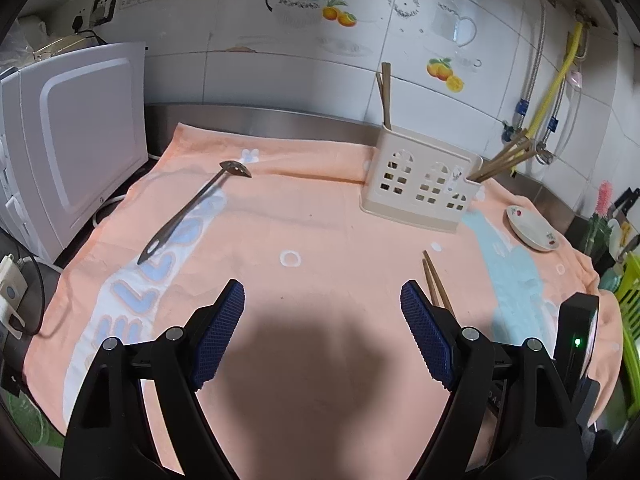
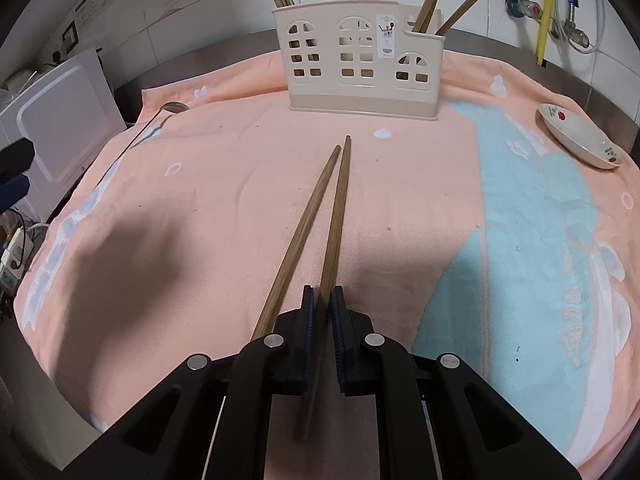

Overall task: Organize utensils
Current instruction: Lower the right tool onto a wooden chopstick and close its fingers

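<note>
Right tool [image 2: 323, 312]: clamped on chopstick pair [image 2: 320, 220], tips aimed at holder [image 2: 360, 60], likely for insertion. Left tool [image 1: 322, 320]: jaws spread, empty. Ladle [image 1: 192, 210]: unsorted on towel [image 1: 320, 220].

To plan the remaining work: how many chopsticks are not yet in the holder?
2. The first chopstick is clamped in the right gripper; the second chopstick runs beside it on its left, above the towel. None seems hidden.
</note>
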